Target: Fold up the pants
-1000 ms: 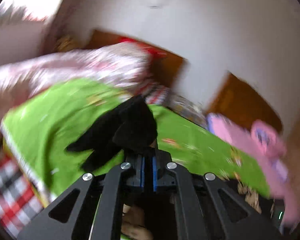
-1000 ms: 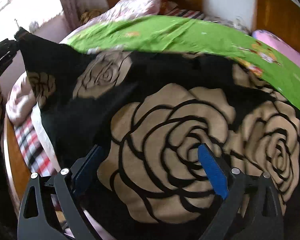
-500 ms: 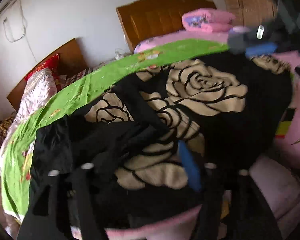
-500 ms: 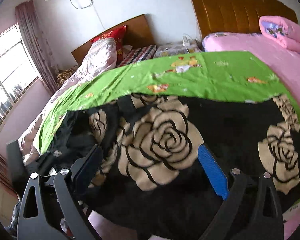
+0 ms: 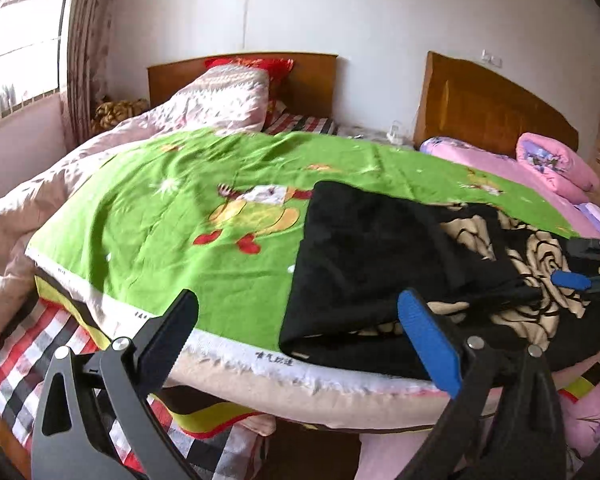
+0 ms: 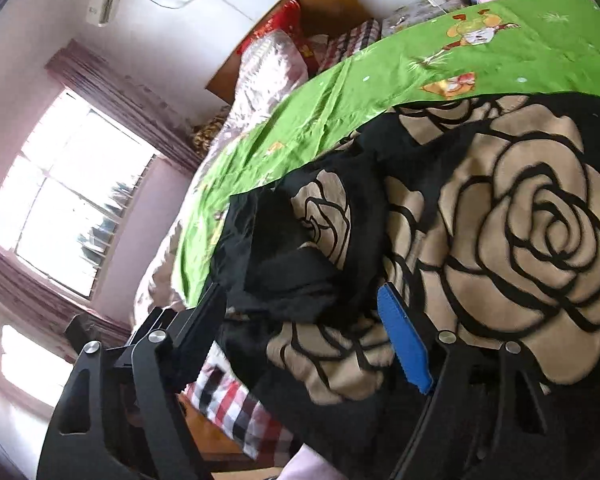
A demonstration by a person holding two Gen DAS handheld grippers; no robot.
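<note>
Small dark printed characters on sheet's white edge (image 5: 274, 362), unreadable

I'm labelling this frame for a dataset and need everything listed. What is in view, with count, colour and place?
black pants with beige rose print: one, lying on the green sheet near the bed's front edge
green cartoon-print sheet: one, spread over the near bed
pale pink quilt: one, heaped at the bed's far left
red pillow: one, against the left headboard
wooden headboards: two, brown, along the wall
folded pink quilt: one, on the pink bed, far right
window: one, bright, left wall
left gripper: black, blue pad, open, holding nothing
right gripper: black, blue pad, open, above the pants
</note>
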